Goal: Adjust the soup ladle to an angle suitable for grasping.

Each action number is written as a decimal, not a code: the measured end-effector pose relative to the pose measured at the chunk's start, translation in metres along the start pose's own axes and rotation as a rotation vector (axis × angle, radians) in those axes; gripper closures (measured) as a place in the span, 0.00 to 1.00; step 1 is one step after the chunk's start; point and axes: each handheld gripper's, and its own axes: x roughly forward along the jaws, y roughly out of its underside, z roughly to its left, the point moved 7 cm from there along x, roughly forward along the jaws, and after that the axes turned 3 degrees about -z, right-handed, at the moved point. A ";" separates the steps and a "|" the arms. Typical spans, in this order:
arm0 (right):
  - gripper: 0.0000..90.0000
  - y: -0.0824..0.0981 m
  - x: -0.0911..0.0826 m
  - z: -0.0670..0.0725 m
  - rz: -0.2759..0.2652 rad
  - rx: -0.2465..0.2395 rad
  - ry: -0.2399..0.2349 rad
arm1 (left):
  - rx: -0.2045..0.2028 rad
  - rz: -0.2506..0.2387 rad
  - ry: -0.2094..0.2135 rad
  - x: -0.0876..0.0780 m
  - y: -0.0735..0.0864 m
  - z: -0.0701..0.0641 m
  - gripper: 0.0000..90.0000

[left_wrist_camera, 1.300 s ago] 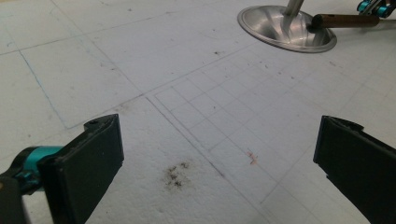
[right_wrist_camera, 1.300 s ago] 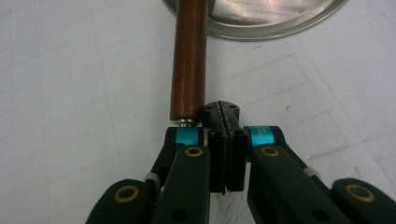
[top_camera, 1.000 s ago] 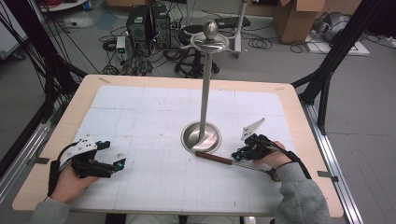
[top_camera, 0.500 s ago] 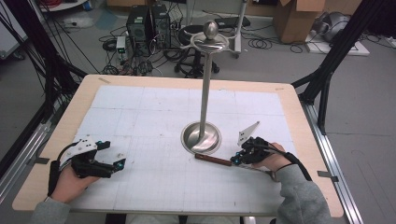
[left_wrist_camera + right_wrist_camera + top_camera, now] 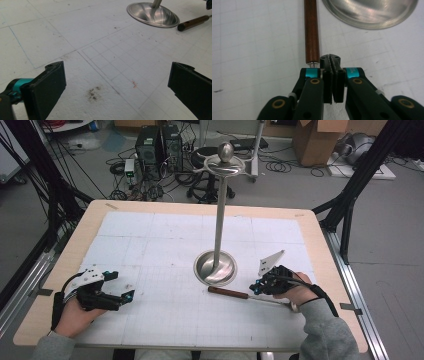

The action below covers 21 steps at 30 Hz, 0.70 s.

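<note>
A right gripper (image 5: 332, 58), jaws together beside rather than around a wood-handled tool (image 5: 311, 30), hovered over the table (image 5: 150, 227) just near the metal stand (image 5: 216, 267); the tool lay flat there. The left gripper (image 5: 117, 82) rested with jaws wide apart, empty. The pickup looked unfinished, and the next move called for opening and straddling the handle. No writing was legible.

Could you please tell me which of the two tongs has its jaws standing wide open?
The left tongs: their jaws stand far apart over bare table, while the right tongs are pressed together beside the wooden handle.
</note>
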 end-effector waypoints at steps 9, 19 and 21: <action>0.47 -0.010 -0.014 0.005 -0.041 0.023 0.031 | -0.003 -0.034 -0.012 -0.004 -0.004 0.001 0.02; 0.17 -0.002 -0.021 0.008 -0.016 0.039 -0.018 | 0.018 -0.084 0.009 -0.012 -0.010 -0.007 0.02; 0.09 0.001 -0.021 0.008 -0.009 0.050 -0.007 | 0.019 -0.084 0.010 -0.011 -0.011 -0.007 0.02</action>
